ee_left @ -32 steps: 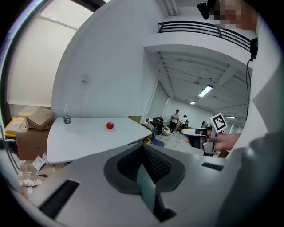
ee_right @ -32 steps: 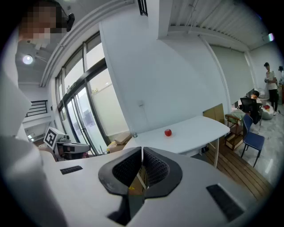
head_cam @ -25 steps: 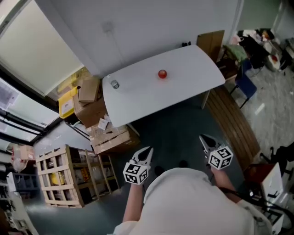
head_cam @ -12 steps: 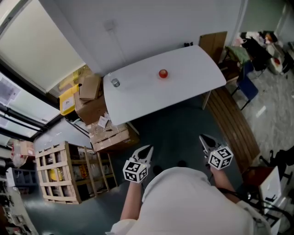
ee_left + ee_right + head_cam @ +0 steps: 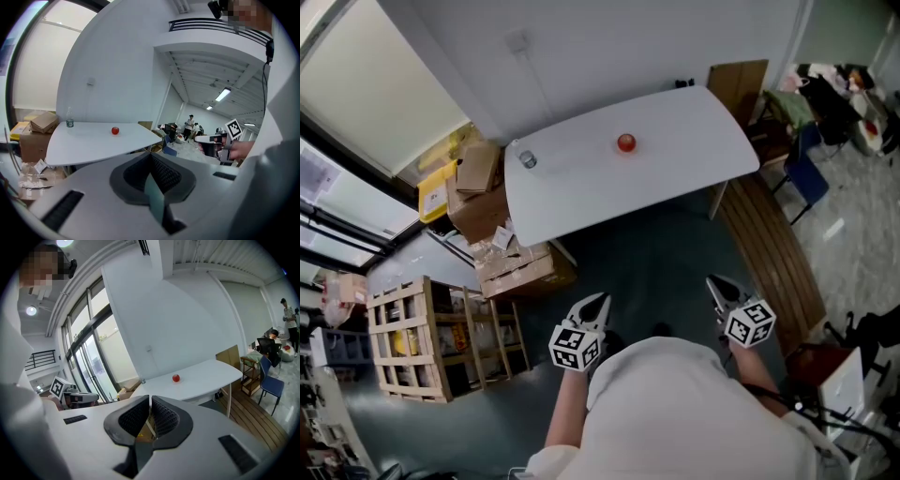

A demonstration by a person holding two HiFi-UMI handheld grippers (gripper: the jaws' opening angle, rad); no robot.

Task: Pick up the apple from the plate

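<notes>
Red apple (image 5: 625, 142) sits on the white table (image 5: 675, 178), well apart from both grippers, with open floor between me and the near table edge. In the head view the apple is at about 12 o'clock from the left gripper (image 5: 599, 299) and 11 o'clock from the right gripper (image 5: 713, 280). Neither is clearly nearer, I'd call it even. It's round, so no long axis to line up on. Left jaws are fully together with nothing in them. Right jaws meet at the tips, also empty. Both need opening before any grab. Can't make out a plate under the apple in any view, too small and white on white. Bottle (image 5: 527, 159) is at 9 o'clock from the apple, well apart, not in the way. My shirt (image 5: 675, 412) covers most of both arms.
</notes>
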